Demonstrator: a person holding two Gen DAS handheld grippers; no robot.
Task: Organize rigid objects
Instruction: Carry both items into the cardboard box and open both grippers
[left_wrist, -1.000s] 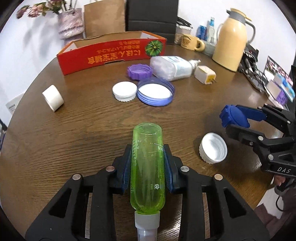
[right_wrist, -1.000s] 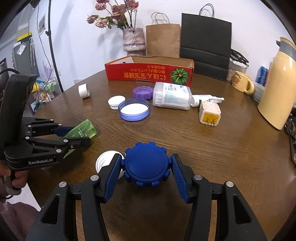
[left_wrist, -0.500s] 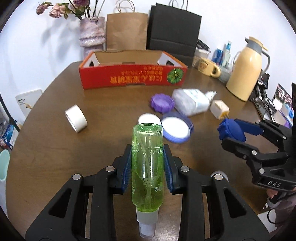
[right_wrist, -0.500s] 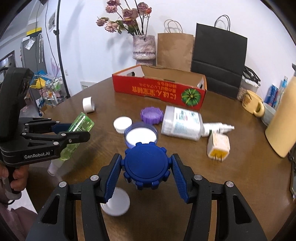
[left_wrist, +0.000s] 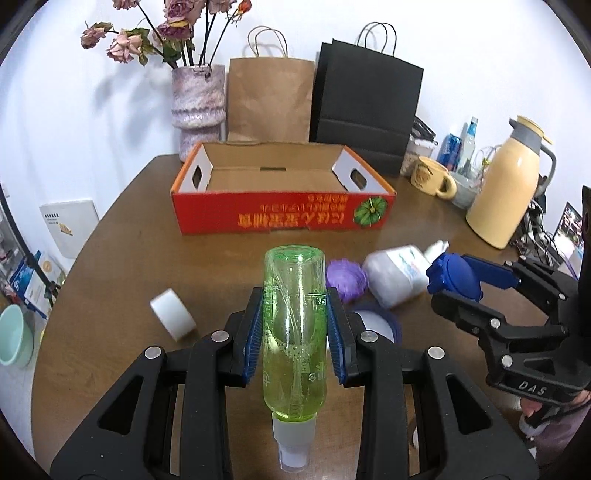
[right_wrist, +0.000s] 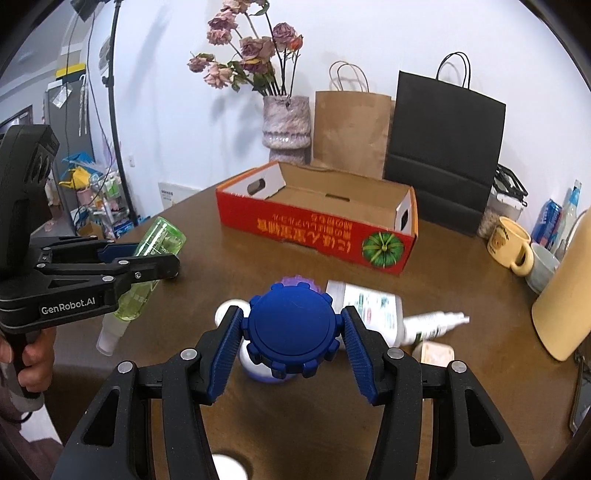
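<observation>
My left gripper (left_wrist: 294, 332) is shut on a green clear bottle (left_wrist: 294, 343) and holds it above the table, cap end toward the camera; it also shows in the right wrist view (right_wrist: 147, 254). My right gripper (right_wrist: 291, 343) is shut on a dark blue ridged lid (right_wrist: 291, 334), also held above the table; it shows in the left wrist view (left_wrist: 456, 278). An open red cardboard box (left_wrist: 280, 218) stands beyond both grippers; its inside looks empty. It also shows in the right wrist view (right_wrist: 317, 225).
On the table lie a purple lid (left_wrist: 347, 282), a white jar (left_wrist: 395, 275) on its side, a blue-rimmed lid (left_wrist: 376, 325), a white tape roll (left_wrist: 173, 319) and a small spray bottle (right_wrist: 432, 325). A vase (left_wrist: 198, 107), paper bags, a mug (left_wrist: 432, 181) and a cream thermos (left_wrist: 506, 192) stand behind.
Both grippers have risen and tilted up with their loads. The red box now shows its open inside, and the loose items sit lower in both views.
</observation>
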